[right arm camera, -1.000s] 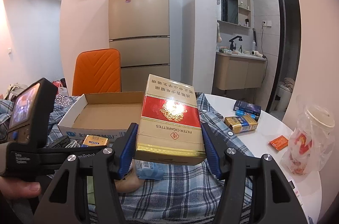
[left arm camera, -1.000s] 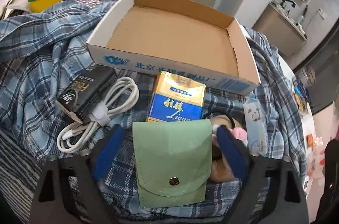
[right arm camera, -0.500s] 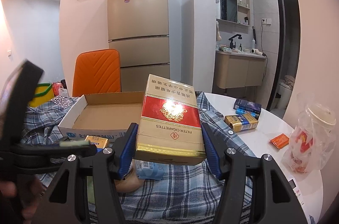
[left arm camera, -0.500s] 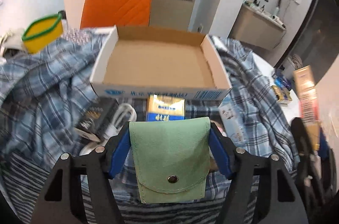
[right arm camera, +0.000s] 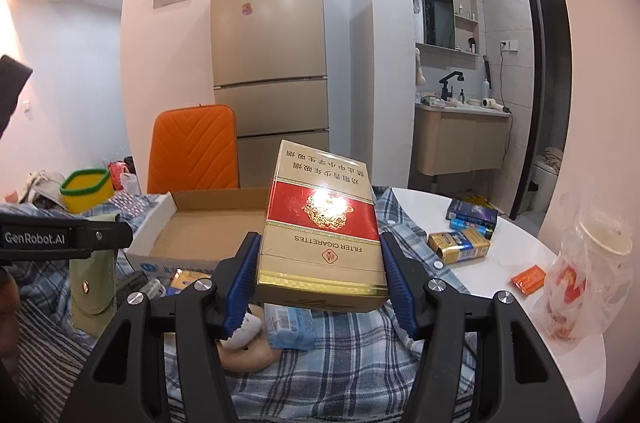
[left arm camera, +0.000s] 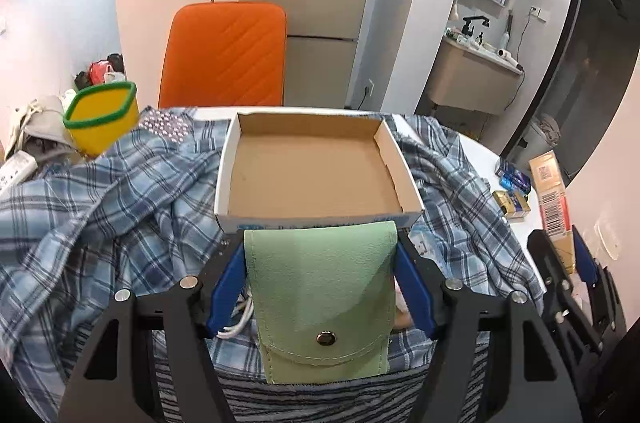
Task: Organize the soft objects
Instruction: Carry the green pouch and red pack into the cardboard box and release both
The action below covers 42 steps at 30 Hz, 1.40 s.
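My left gripper (left arm camera: 320, 283) is shut on a green felt pouch (left arm camera: 320, 307) with a snap button and holds it lifted, just in front of the open cardboard box (left arm camera: 316, 175). The pouch also shows in the right wrist view (right arm camera: 94, 283). My right gripper (right arm camera: 318, 279) is shut on a red and gold cigarette carton (right arm camera: 322, 227), held in the air right of the box (right arm camera: 200, 227). The carton and right gripper show at the right edge of the left wrist view (left arm camera: 552, 199).
A blue plaid shirt (left arm camera: 120, 199) covers the table. A yellow tub (left arm camera: 102, 119) stands back left and an orange chair (left arm camera: 224, 55) behind the box. Small packs (right arm camera: 460, 243), an orange packet (right arm camera: 528, 277) and a bagged cup (right arm camera: 588, 263) lie on the white table to the right.
My left gripper closed on the green pouch and lifted it up off the shirt toward the box. My right gripper kept the carton nearly still.
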{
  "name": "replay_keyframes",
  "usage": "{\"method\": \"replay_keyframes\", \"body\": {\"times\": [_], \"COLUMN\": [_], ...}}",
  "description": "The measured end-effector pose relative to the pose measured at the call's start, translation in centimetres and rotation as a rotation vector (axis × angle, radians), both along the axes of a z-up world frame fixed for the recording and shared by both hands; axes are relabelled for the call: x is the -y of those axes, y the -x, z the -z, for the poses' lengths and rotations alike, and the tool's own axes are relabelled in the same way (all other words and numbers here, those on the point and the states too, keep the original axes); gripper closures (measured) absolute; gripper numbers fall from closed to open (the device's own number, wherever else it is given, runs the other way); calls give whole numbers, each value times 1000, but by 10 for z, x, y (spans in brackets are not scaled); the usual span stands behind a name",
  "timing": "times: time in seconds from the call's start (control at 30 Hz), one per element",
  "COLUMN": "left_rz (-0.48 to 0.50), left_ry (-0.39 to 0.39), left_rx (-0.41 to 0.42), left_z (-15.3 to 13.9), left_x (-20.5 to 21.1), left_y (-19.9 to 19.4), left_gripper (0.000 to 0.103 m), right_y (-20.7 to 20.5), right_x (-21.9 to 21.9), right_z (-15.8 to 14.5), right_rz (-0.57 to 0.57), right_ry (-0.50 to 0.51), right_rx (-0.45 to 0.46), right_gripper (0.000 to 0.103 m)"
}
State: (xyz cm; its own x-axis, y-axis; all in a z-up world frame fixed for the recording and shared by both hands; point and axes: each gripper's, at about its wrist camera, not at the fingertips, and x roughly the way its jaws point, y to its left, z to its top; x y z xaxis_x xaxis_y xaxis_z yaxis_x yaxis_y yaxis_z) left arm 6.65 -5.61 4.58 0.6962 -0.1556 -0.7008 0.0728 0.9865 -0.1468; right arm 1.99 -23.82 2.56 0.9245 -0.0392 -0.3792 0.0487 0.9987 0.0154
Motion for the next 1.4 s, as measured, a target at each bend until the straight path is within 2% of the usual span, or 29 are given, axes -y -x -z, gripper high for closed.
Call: {"method": "replay_keyframes", "body": {"times": [0.23,0.43,0.6,0.73,0.87,1.0,1.17,1.27,1.4], "left_rz": [18,5,-3,-30,-49,-48,-26,-8,0], "left_ry": [0,-43,-16,-50,-31,-5,-21,-22,-26], "left_rx": [52,164,216,271,272,250,241,200,148], "left_z": [-20,-55,-80,-98,-108,-108,-99,-84,-58], "left_x": [-6,-12,-20,-20,-24,-28,-21,-18,-18], "left_y": [-1,-5,-14,-22,-37,-53,-70,-87,-107], "left_gripper": [35,35,35,35,35,35,35,35,35], "right_y": [0,-16,-35,-48,-54,-71,-93,-105,-129], "right_x": [-5,-18,-32,-41,-57,-55,-49,-52,-48], "right_z": [-28,-53,-78,-104,-127,-135,-130,-115,-91], "right_rz": [-36,-125,-137,-143,-163,-164,-155,-149,-155], "right_ry": [12,0,18,19,52,-6,-36,-6,-28], "right_rx": [43,52,104,128,165,163,149,129,58], "right_gripper": [42,42,42,42,42,42,42,42,42]}}
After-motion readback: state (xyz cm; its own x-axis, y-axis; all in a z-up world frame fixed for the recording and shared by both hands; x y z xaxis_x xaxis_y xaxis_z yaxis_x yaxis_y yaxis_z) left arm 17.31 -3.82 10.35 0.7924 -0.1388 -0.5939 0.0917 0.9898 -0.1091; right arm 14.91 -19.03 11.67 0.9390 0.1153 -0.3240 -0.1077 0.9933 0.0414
